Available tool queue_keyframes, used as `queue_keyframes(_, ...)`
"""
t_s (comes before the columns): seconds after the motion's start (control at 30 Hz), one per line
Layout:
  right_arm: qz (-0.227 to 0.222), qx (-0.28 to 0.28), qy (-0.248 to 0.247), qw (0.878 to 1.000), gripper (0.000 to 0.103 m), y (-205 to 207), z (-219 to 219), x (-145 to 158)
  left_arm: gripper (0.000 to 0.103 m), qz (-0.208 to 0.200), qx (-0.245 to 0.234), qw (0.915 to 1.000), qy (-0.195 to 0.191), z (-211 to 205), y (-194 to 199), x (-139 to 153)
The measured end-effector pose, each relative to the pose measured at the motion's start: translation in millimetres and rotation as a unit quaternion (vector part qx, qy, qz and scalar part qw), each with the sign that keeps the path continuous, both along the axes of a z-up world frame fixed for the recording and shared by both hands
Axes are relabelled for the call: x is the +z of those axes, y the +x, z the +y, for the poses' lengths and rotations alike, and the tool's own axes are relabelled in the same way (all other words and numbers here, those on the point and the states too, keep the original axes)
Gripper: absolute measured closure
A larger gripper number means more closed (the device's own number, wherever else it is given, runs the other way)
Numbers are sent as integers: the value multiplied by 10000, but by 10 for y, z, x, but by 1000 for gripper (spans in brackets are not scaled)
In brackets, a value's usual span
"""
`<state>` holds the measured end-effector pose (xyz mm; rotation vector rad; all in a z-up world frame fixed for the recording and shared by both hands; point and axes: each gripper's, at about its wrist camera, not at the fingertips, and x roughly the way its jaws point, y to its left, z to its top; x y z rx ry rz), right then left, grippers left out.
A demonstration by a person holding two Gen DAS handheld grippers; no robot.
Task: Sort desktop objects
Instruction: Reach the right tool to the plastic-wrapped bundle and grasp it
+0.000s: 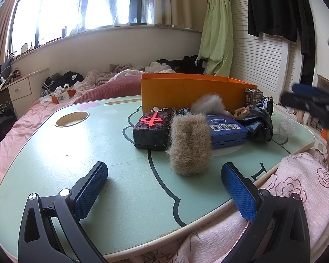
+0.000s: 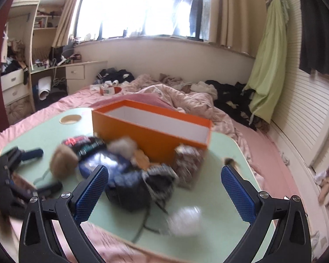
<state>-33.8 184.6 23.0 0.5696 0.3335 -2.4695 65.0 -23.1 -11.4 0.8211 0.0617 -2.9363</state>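
So: left gripper point(image 1: 164, 188) jaws wide open, nothing btwn them, low over near edge of green lap table point(image 1: 54, 164). Tan fur pouch point(image 1: 189, 144) just ahead, upright on table. Behind it: dark box w/ red emblem point(image 1: 151, 131), blue case point(image 1: 227, 132), black bag point(image 1: 260, 122), all in front of orange box point(image 1: 186, 92). Right gripper point(image 2: 164, 194) also spread open, empty, above the clutter; its view is motion-blurred.
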Motion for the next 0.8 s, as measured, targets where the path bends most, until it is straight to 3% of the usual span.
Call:
queue_keyframes(0.13, -401, 33, -303, 9987, 0, -19, 260, -180, 0, 0, -1, 10000, -1, -2, 2, 0)
queue_keyframes(0.33, -630, -77, -601, 9962, 0, -34, 461, -385, 0, 3, -4, 10000, 0, -4, 4, 1)
queue_keyframes(0.47, -1064, -176, -529, 9928, 0, -185, 442, -550, 0, 2, -6, 10000, -1, -5, 6, 0)
queue_keyframes(0.6, -867, -281, -162, 9957, 0, -168, 357, -599, 0, 0, -9, 10000, -6, 5, -7, 8)
queue_keyframes(0.8, -903, -251, -217, 9954, 0, -186, 374, -616, 0, 6, -13, 10000, -1, -4, 0, 15)
